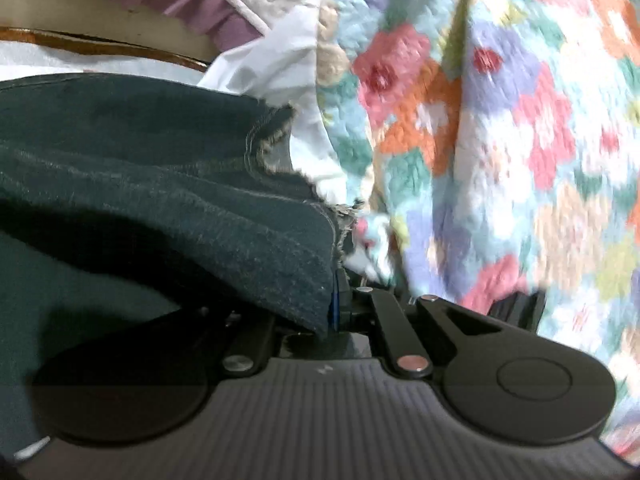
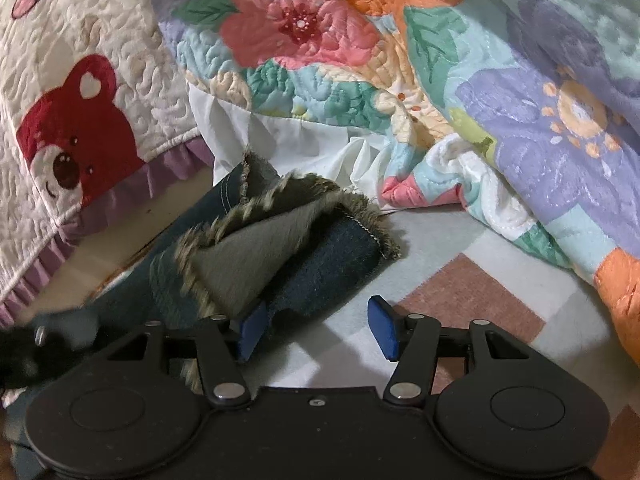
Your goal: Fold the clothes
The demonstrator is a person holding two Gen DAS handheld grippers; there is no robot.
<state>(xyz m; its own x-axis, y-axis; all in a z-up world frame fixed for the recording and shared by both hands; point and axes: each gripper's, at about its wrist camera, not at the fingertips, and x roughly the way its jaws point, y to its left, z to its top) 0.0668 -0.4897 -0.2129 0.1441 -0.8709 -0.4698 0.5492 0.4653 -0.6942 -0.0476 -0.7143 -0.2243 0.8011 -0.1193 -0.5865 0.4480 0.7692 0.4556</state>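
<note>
Denim jeans (image 2: 304, 256) lie rumpled just ahead of my right gripper (image 2: 316, 330), fingers spread, holding nothing. My left gripper (image 1: 340, 308) looks clenched on the frayed hem (image 1: 340, 224). No tidy fold shows; squaring remains.

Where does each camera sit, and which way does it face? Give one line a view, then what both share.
Left wrist: on the left gripper, looking forward along its fingers; dark blue denim jeans with a frayed hem drape over the pinched jaws, hiding them; black linkage fills the bottom.
Right wrist: on the right gripper, looking down its open blue-padded fingers at the frayed hem on the pale checked sheet.
Shared: the jeans, the floral quilted blanket and the white bear-print pillow.
</note>
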